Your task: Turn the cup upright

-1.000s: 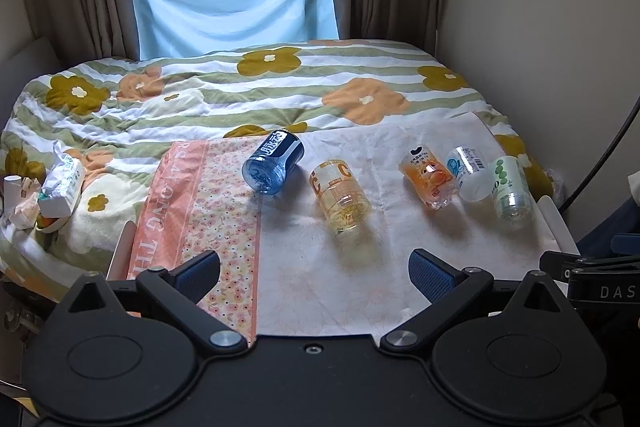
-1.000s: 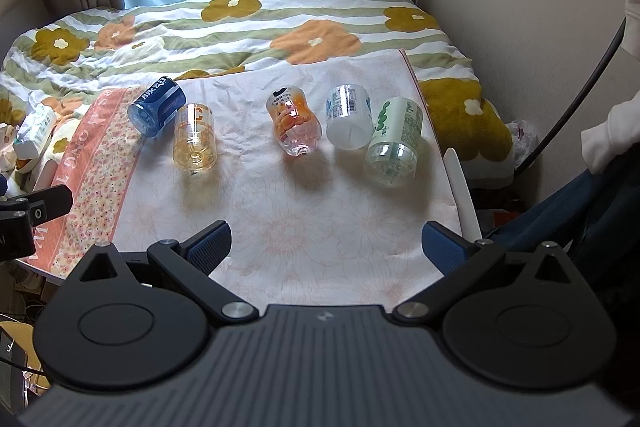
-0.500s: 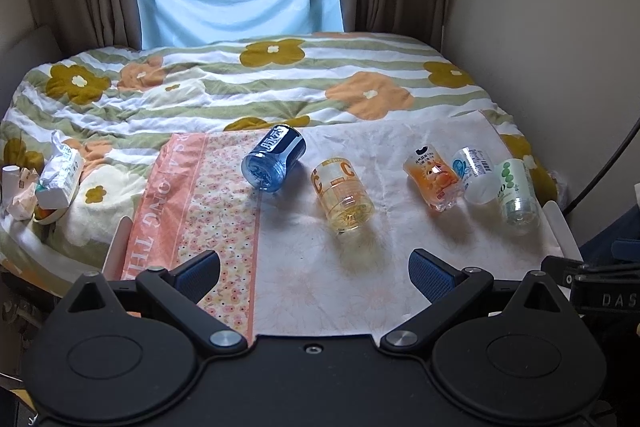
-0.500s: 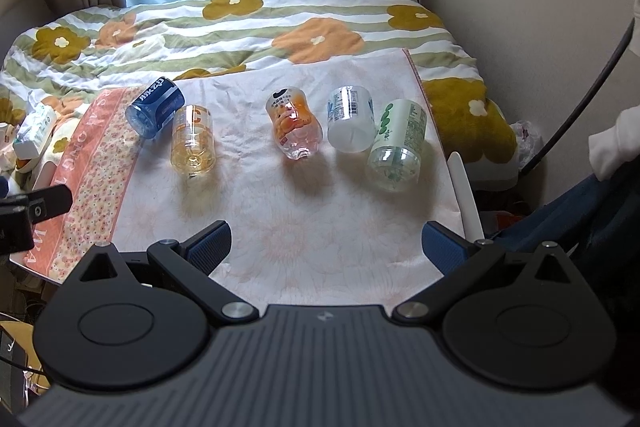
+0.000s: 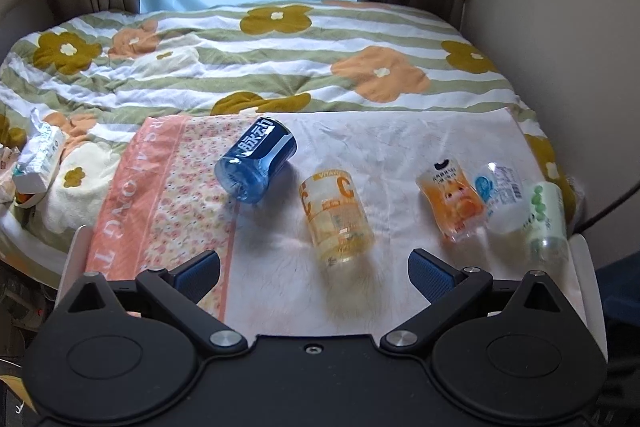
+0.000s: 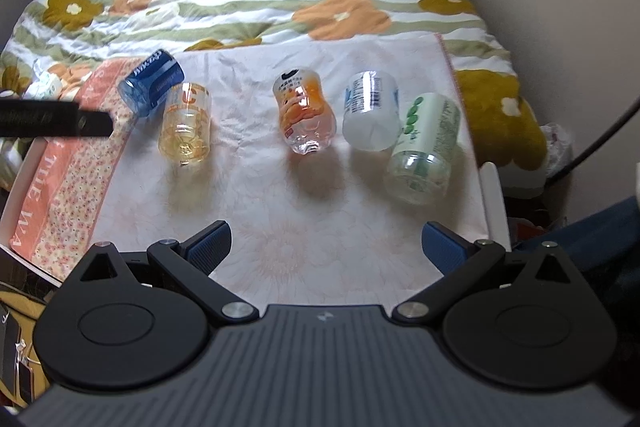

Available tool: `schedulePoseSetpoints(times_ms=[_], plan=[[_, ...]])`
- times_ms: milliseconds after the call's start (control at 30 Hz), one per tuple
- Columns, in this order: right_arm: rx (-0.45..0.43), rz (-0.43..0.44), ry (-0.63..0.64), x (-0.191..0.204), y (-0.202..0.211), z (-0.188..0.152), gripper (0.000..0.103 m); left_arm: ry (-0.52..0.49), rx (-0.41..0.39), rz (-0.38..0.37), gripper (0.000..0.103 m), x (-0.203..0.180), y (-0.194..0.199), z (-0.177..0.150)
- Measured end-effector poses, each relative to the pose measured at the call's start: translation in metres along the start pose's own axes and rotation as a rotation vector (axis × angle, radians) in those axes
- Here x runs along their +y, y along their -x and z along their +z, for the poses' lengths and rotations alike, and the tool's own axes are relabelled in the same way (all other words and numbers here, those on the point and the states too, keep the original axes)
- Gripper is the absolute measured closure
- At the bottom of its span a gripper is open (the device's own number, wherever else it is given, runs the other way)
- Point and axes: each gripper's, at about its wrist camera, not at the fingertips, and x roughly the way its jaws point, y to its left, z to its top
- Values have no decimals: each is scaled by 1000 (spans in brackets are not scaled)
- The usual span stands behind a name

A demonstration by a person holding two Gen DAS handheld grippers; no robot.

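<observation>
Both tongs released, nothing held. Left tongs [image 5: 314, 267] face the yellow cup [image 5: 336, 219] lying sideways on the cloth [image 5: 400, 147]: straddle mid-body, squeeze gently, tip upright.

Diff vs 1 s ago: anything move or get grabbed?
Both grippers moved in toward the cups: the left gripper now faces the yellow cup, the right gripper sits nearer the orange cup. Nothing was grabbed; both jaws stay wide open. All five cups still lie on their sides on the cloth, unmoved.
</observation>
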Motion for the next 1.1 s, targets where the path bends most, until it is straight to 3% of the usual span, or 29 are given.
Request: schedulePoseSetpoints(times_ms=[300,533,867,1000,1033,1100], plan=[[74,39,17,-8,-45,13,0,39,102,8,4,-8,-77,35],[122,49,6,-17,-70,18,0,47,173,21,13,-13,-121,46],[169,57,-23,-30,-89,20,0,55,244,21,20,-17,-152,47],[176,57,-6,-30,-93,20,0,86,286,8,31,-13,-161,46],[175,57,0,-30,-93,20,0,94,292,0,38,-12,-162,45],[176,54,11,-28,-95,20,0,98,293,-5,38,-10,-163,43]])
